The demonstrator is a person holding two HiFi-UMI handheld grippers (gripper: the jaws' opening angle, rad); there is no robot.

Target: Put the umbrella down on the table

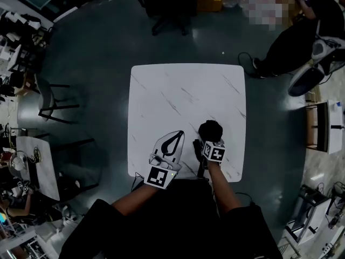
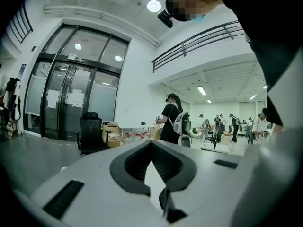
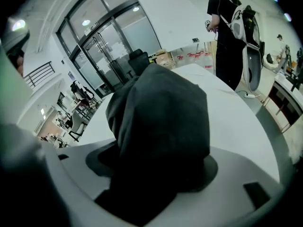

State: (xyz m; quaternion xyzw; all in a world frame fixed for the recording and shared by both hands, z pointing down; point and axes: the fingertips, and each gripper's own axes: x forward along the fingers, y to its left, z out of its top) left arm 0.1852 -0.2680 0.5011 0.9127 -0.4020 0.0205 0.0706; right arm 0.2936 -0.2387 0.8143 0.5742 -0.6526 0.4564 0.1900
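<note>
the head view shows the whole white table [image 1: 183, 90] from above, with both grippers over its near edge; neither gripper view shows that layout. only the gripper views show the room at eye level: glass doors [image 2: 71, 98], a black chair [image 2: 90, 132] and a standing person [image 2: 171, 122] with a backpack. only the right gripper view shows the grasp close up: the black folded umbrella [image 3: 161, 122] fills the space between the jaws, and the right gripper [image 1: 209, 140] is clamped on it. the umbrella projects forward past the jaw tips, over the table's near right part; contact with the table cannot be determined. the left gripper [image 1: 179, 135], just to the left, has its jaw tips closed together on nothing.
</note>
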